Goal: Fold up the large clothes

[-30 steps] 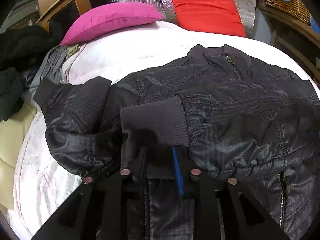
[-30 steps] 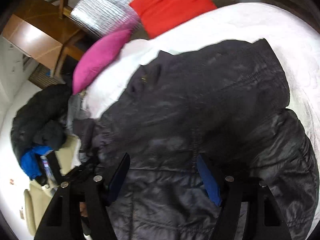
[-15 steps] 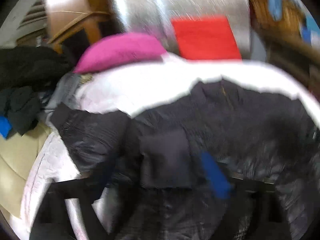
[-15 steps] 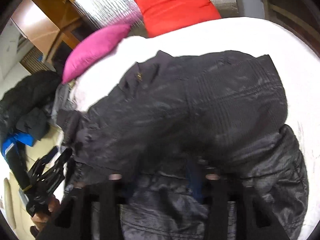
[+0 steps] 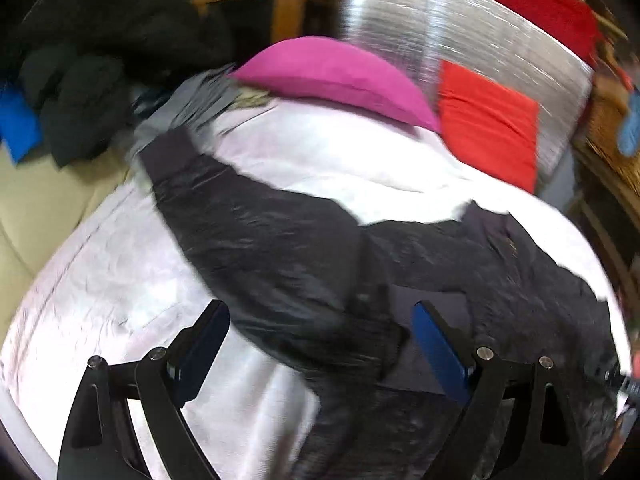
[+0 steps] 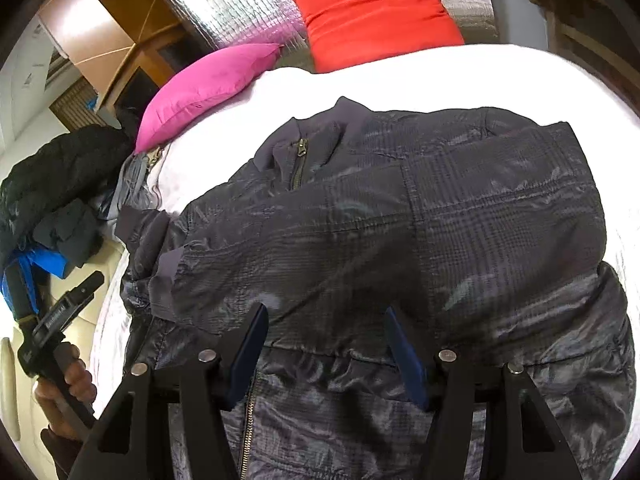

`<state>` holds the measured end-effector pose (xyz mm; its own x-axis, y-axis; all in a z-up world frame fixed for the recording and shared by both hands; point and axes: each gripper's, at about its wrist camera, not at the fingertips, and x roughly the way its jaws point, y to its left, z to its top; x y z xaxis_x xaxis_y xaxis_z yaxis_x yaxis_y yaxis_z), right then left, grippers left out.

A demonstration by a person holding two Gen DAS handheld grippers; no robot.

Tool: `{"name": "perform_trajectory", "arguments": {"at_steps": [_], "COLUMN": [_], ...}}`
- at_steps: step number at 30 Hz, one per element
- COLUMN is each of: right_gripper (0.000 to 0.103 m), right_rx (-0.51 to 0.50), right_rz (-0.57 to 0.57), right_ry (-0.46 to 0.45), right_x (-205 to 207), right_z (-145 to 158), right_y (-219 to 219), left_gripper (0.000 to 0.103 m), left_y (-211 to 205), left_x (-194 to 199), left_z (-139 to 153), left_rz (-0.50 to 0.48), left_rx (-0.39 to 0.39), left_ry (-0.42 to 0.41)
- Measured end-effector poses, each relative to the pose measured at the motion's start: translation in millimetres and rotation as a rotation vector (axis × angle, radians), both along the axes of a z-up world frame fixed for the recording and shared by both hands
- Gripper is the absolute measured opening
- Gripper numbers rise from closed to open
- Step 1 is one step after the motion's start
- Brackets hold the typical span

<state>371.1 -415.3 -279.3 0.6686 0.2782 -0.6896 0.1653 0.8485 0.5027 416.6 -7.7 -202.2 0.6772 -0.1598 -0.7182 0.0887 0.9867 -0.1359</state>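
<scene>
The left gripper point(image 5: 320, 344) let go of the ribbed cuff point(image 6: 162, 280), fingers now spread, leaving that sleeve folded across the dark padded jacket point(image 6: 400, 240); right gripper point(image 6: 324, 344) fingers spread, empty.

A magenta pillow point(image 6: 208, 86) and a red cushion point(image 6: 376, 12) are lying at the head of the white bed point(image 6: 420, 76), leaning against a silver foil panel point(image 6: 236, 8).

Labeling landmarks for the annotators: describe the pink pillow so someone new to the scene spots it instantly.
Start at the white bed that the dark jacket lies on. At its head, against the silver foil panel, sit two cushions. The pink pillow is the magenta one lying flatter beside the pile of dark clothes; the red cushion beside it stands propped upright.
</scene>
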Motion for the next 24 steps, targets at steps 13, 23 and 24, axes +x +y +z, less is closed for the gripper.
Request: {"name": "perform_trajectory", "arguments": {"at_steps": [13,23,24], "right_gripper": [0.065,0.065,0.065], "right_rx": [0.009,-0.007,-0.010], "right_rz": [0.016,0.027,0.029], "right_ry": [0.026,0.035,0.038], "right_x": [5,11,12], "right_z": [-11,-15,-16], "right_y": [4,14,15], "left_gripper": [0.085,0.008,0.006], "left_y": [65,67,62], "left_x": [58,88,85], "left_z": [-66,-76,-69], "left_rz": [0.163,0.186,0.184], "left_rx": [-0.426,-0.470,-0.442], "left_ry": [0.233,0.199,0.176]}}
